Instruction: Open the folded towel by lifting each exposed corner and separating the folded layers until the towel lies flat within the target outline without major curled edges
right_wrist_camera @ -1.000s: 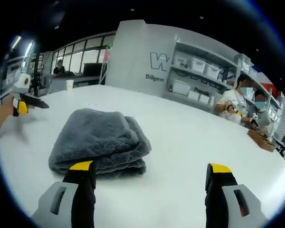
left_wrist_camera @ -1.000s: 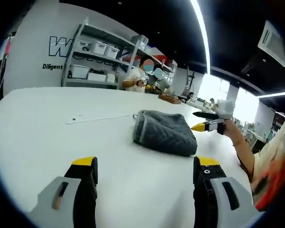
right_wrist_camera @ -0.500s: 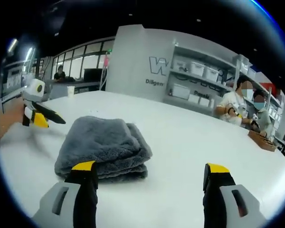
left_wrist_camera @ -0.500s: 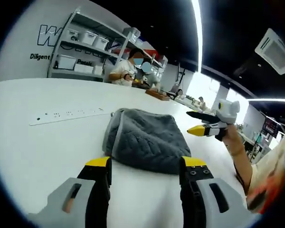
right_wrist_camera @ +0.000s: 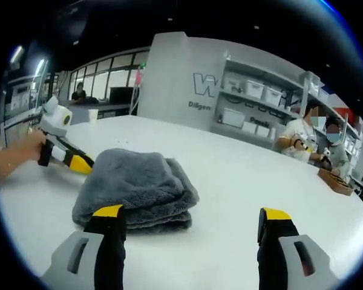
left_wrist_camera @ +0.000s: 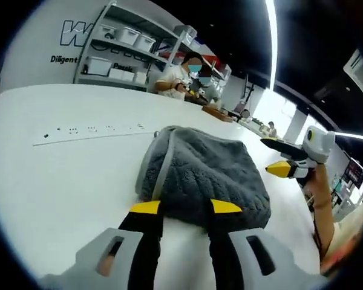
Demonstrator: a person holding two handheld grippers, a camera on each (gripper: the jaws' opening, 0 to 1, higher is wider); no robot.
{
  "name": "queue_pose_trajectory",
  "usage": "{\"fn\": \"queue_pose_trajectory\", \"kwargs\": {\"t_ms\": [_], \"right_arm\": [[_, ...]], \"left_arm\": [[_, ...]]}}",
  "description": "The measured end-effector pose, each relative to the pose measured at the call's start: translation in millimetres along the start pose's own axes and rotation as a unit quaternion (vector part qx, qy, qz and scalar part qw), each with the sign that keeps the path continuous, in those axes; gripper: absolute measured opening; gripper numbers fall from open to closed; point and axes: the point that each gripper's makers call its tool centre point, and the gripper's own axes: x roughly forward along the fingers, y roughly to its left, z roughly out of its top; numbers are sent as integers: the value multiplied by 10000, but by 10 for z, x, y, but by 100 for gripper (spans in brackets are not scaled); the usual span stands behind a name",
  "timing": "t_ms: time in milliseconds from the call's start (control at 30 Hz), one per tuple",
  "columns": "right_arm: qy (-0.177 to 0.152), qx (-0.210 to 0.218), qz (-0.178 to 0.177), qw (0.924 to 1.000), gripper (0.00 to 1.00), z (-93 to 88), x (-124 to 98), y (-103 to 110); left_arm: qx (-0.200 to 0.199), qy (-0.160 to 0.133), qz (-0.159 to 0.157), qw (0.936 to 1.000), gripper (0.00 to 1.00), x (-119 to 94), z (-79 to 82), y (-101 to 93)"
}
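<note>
Grey towel [left_wrist_camera: 206, 175], still folded in thick layers, lies on the white table [left_wrist_camera: 60, 163]; in the right gripper view the same towel [right_wrist_camera: 136, 190] shows its stacked folds facing the camera. Compared with a second ago the left gripper [left_wrist_camera: 184, 207] has closed in on the towel: its yellow-tipped jaws were wide apart and well short of the cloth, now they stand much narrower, at the towel's near edge, tips overlapping the fabric in the view. Whether they actually pinch cloth, cannot tell; a gap remains between them. In the right gripper view the left gripper [right_wrist_camera: 78, 162] has come from well off to the side to right against the towel's far side, tips at the cloth. The right gripper [right_wrist_camera: 190, 212] holds its jaws spread wide over bare table, just beside the towel's front edge, much as before. In the left gripper view the right gripper [left_wrist_camera: 282, 158] hovers past the towel's far corner, jaws parted, a hand [left_wrist_camera: 317, 181] behind it. Thin line marking [left_wrist_camera: 91, 134] runs across the table beside the towel. Shelves [left_wrist_camera: 118, 57] with bins and seated people [left_wrist_camera: 184, 78] sit in the background.
</note>
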Motion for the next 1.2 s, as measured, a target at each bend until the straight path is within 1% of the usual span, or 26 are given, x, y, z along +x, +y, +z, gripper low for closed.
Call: {"fn": "queue_pose_trajectory", "kwargs": {"t_ms": [67,167,200,233,367,500,667,800,1033,1200], "right_arm": [[-10,26,-16,10000,89,1,-6,-14],[-32,62,-41,10000,88,9,-15,-32],[-40,68,-44,10000,88,12,-18,-34],[-44,73,-44,10000,88,14,-19,-35],[-32,64,-36,10000,87,12,-19,-32],[18,50,37,10000,88,-1,-9,-5],[66,30,32,10000,88,-34,2,-8],[120,46,6,9999,88,-69,-6,-19],[26,128,31,9999,88,-41,-16,-14],[84,129,10,9999,88,-73,-3,-29]], "left_arm": [[59,1,78,10000,20,7,9,37],[192,-7,86,9998,13,25,18,40],[345,-21,111,9993,10,34,28,45],[369,-31,125,9992,8,41,33,46],[471,-18,217,9987,7,101,85,90],[618,30,416,9972,7,193,183,185],[751,-13,669,9949,8,294,285,279],[755,-39,716,9946,8,366,321,295],[673,-97,785,9946,8,477,416,371],[688,-150,867,9937,8,534,472,413]]}}
